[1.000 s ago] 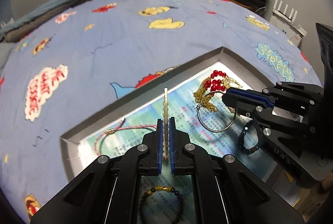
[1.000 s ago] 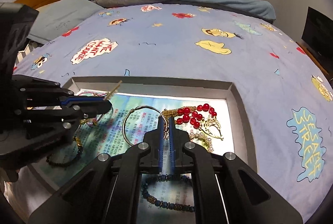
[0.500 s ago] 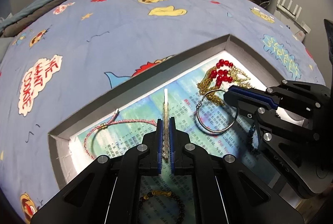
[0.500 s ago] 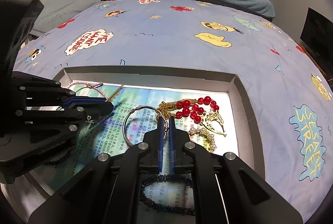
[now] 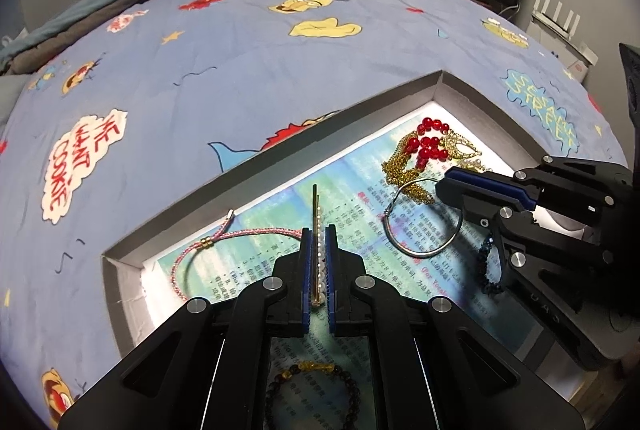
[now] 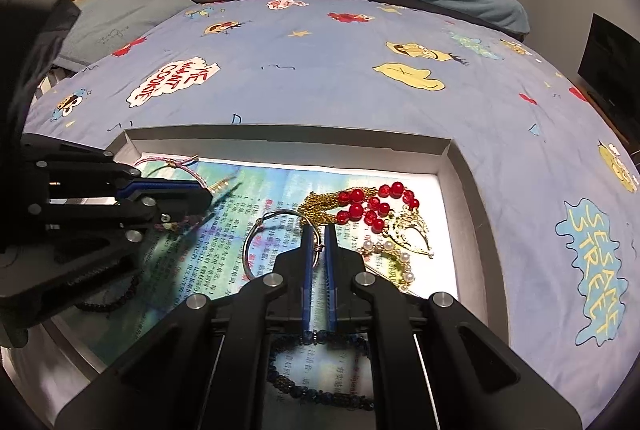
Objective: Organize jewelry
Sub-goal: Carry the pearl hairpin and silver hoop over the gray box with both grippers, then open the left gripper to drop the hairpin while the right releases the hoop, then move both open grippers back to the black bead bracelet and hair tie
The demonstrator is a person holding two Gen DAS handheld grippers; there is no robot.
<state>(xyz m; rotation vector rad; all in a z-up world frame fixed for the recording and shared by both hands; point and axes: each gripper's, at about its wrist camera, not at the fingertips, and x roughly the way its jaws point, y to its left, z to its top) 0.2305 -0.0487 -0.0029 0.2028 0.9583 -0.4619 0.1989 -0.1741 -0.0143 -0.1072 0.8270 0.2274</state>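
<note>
Lower now than a second ago, the left gripper (image 5: 319, 246) keeps its jaws clamped on a slim gold hair clip (image 5: 316, 214) lined with small pearls, poking forward over the grey tray (image 5: 280, 166). The right gripper (image 6: 319, 242) has its jaws nearly closed around the silver bangle (image 6: 276, 242), which lies on the tray's printed paper.

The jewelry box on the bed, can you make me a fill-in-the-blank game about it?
1. The left gripper is shut on a slim pearl ____ pointing away from the camera.
2. The round beads lying on the gold chain are ____ in color.
3. The right gripper pinches the rim of the ____ bangle.
4. The box sits on a ____ bedsheet.

Missing words: hair clip; red; silver; blue
</note>
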